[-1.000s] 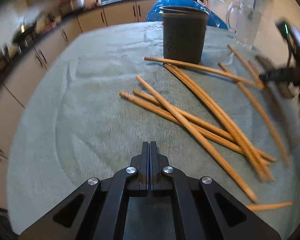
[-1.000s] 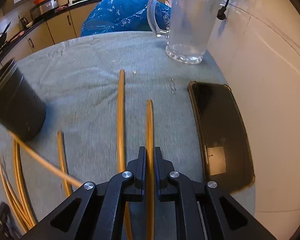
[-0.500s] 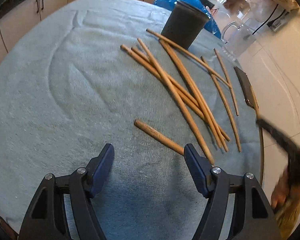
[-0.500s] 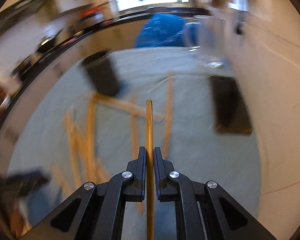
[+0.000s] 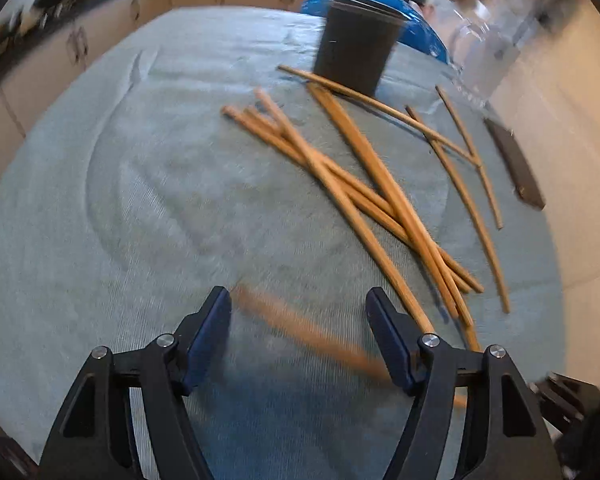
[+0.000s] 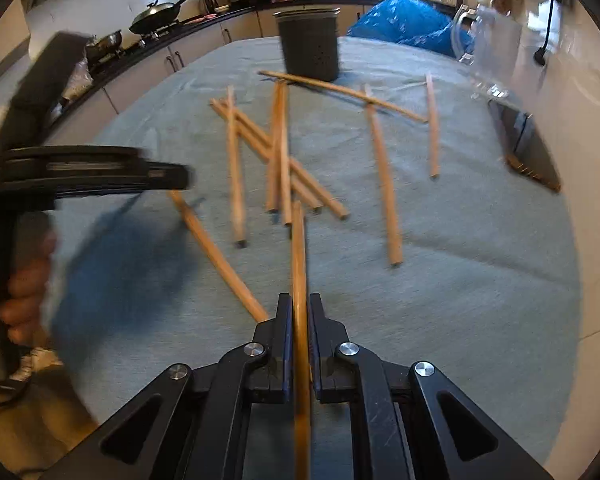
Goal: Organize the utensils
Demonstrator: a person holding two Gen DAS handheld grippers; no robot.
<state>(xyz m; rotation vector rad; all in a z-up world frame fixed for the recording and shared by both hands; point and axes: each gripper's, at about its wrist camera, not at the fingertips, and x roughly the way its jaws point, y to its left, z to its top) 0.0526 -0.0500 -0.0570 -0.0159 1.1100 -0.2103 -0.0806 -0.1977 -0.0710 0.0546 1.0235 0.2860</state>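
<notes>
One chopstick (image 6: 299,264) sits clamped in the right hand-held gripper (image 6: 299,312); left hand-held gripper (image 5: 298,312) gapes wide.

Left wrist cam: low over the cloth-covered table (image 5: 100,208), close, looking fwd between its wide-apart jaws toward the dark holder (image 5: 356,52) at far end. Right wrist cam: similar height, facing same holder (image 6: 310,46) straight ahead of its jaws. Shared: scattered chopsticks (image 5: 364,184) (image 6: 280,148), holder, glass jug (image 5: 484,60) (image 6: 492,52) far right of jaws.
</notes>
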